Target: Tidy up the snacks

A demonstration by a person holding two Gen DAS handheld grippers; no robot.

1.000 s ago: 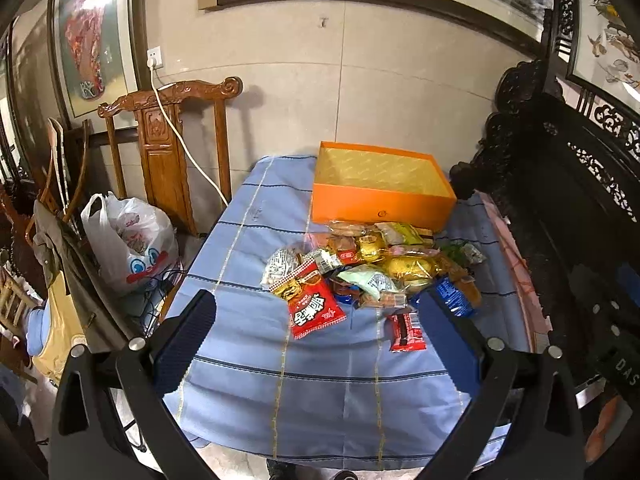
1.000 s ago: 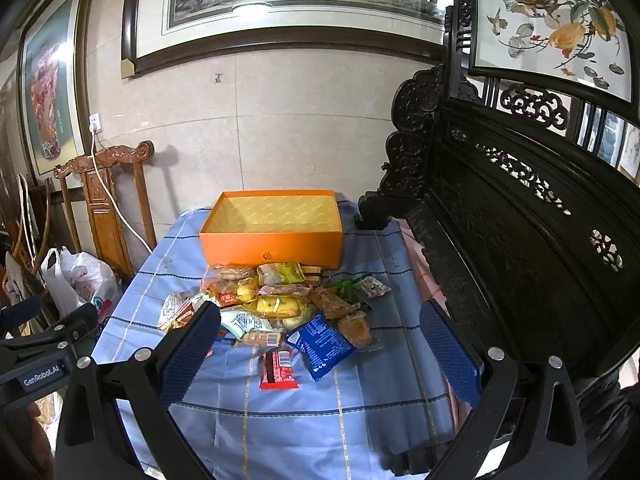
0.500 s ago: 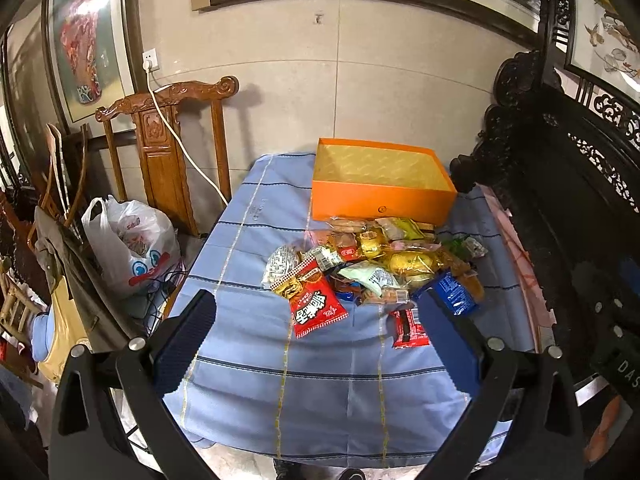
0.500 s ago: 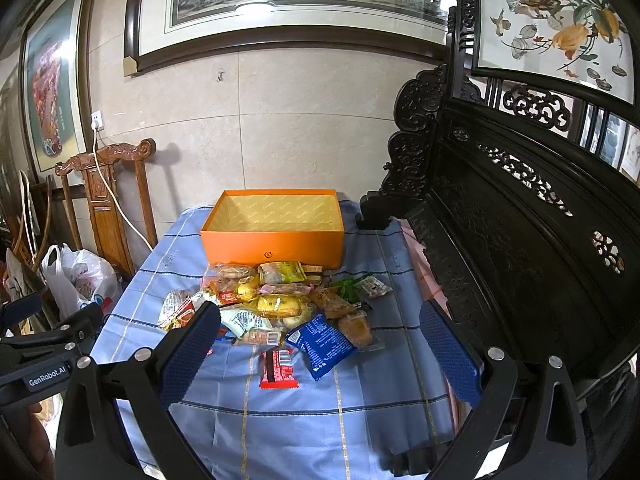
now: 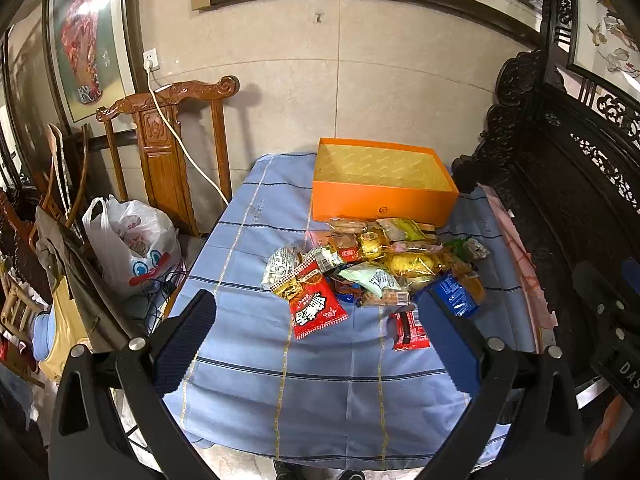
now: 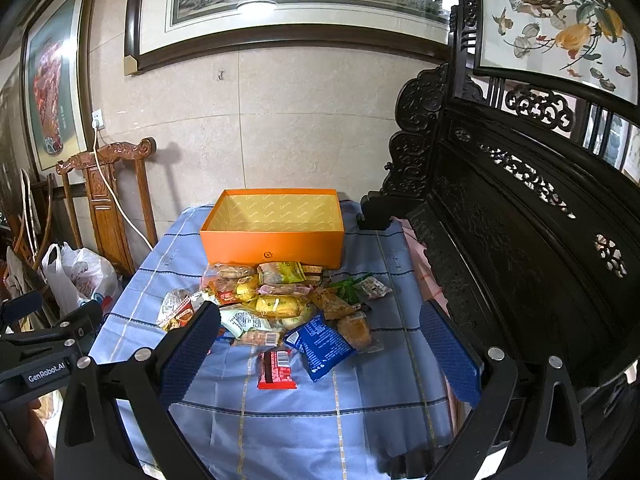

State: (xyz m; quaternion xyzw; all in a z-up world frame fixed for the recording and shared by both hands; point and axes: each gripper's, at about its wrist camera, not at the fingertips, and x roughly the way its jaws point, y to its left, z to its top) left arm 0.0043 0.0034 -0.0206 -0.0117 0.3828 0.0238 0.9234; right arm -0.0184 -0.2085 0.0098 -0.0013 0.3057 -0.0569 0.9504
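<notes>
Hovering above the near edge of the tabletop (image 5: pixel 248 344), the left tongs (image 5: pixel 316 332) are spread wide and hold nothing; the right tongs (image 6: pixel 320 340) hang just as splayed and bare over the same blue striped cloth.

Nearest the left tongs, at about 12 o'clock in the left wrist view, a red snack packet with white characters (image 5: pixel 316 306) lies flat on the cloth. At 2 o'clock from it sits a small red-and-black bar (image 5: pixel 408 330), partly behind the right-hand finger. In the right wrist view this red bar (image 6: pixel 276 368) lies alone just in front of the pile, and a blue biscuit packet (image 6: pixel 320 340) rests just beside it at 1 o'clock.

Beyond these, the snack pile (image 5: pixel 380 264) is heaped in the middle of the tabletop, with a yellow packet (image 6: pixel 276 306) near its centre and a pale green one (image 5: pixel 368 276) touching it.

Farthest, at 12 o'clock from the pile, the open orange box (image 6: pixel 272 248) stands with the pile's far snacks up against its front wall. A carved wooden chair (image 5: pixel 168 160) stands at 10 o'clock, by the wall.
</notes>
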